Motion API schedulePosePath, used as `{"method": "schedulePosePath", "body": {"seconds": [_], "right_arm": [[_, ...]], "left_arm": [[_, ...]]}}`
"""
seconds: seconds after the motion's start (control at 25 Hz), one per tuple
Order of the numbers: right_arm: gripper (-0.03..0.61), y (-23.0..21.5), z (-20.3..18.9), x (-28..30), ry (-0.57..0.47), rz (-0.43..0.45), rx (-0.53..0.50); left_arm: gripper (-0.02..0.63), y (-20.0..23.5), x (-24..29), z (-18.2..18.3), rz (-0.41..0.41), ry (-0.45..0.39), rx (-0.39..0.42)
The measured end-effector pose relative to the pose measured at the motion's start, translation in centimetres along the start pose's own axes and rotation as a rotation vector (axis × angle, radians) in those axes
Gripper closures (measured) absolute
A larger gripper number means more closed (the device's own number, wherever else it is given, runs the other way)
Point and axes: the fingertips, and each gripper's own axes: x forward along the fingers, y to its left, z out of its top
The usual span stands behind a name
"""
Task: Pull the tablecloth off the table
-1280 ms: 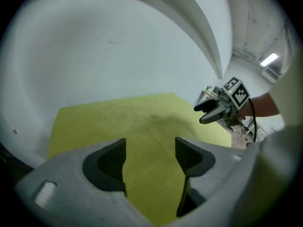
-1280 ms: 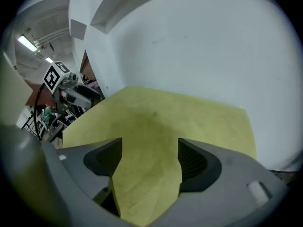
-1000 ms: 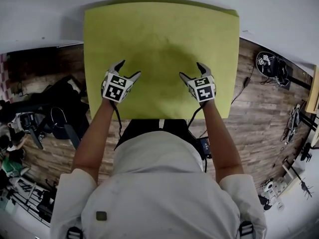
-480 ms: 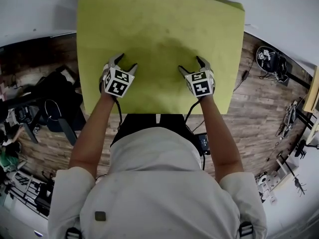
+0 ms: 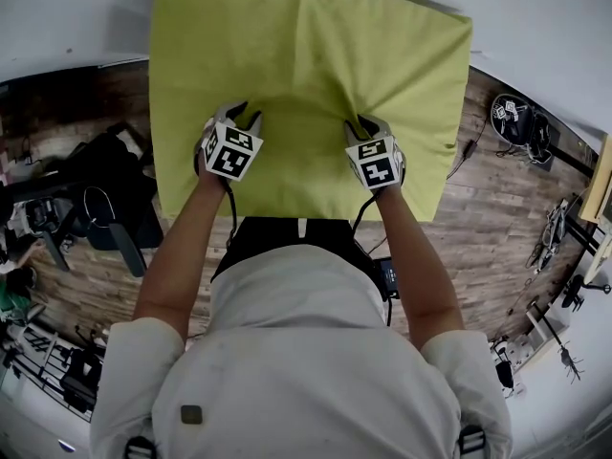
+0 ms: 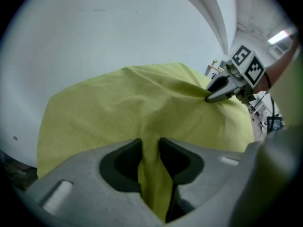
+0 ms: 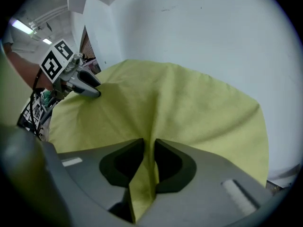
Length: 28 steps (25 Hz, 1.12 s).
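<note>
A yellow-green tablecloth [image 5: 306,55] covers the small table below me and hangs over its near edge. My left gripper [image 5: 239,115] pinches a raised fold of the tablecloth [image 6: 151,126] on the left; its jaws are closing with the cloth between them. My right gripper [image 5: 365,125] pinches another fold of the tablecloth [image 7: 150,122] on the right, its jaws likewise closing on it. Creases run from both pinches toward the far edge. In the left gripper view the right gripper [image 6: 208,97] shows at the far right; in the right gripper view the left gripper [image 7: 97,92] shows at the left.
A white wall [image 5: 535,17] stands behind the table. Dark equipment and cables [image 5: 86,208] crowd the wooden floor at the left, and a round device with cords [image 5: 516,120] lies at the right.
Both grippers went from wide open over the flat cloth to closed on it. The cloth now bunches into folds at each pinch, with creases fanning toward the wall.
</note>
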Motion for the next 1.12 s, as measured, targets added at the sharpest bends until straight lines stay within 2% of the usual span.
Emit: {"method": "schedulePosePath", "body": {"seconds": [0.08, 0.16, 0.2, 0.48, 0.6, 0.8, 1.12], "right_arm": [[0.556, 0.7, 0.2, 0.2, -0.004, 0.006, -0.018], [0.563, 1.0, 0.2, 0.3, -0.002, 0.002, -0.028], [0.563, 1.0, 0.2, 0.4, -0.003, 0.004, -0.026], [0.565, 1.0, 0.5, -0.1, -0.011, 0.028, -0.04], [0.565, 0.8, 1.5, -1.7, -0.047, 0.02, -0.068], [0.565, 1.7, 2.8, -5.6, -0.113, 0.028, -0.11], [0.565, 3.1, 5.7, -13.5, -0.271, 0.035, -0.184]], "left_arm": [[0.55, -0.4, 0.2, 0.2, -0.003, -0.024, -0.005], [0.607, -0.7, 0.3, 0.4, -0.005, -0.042, -0.009], [0.613, -0.8, 0.4, 0.4, -0.004, -0.046, -0.01], [0.614, -0.6, -0.1, 0.5, -0.02, -0.056, -0.067], [0.614, -0.7, -1.9, 2.0, -0.003, -0.095, -0.086], [0.614, -1.6, -5.5, 2.3, 0.044, -0.136, -0.138], [0.614, -3.5, -13.5, 5.6, 0.127, -0.28, -0.18]]}}
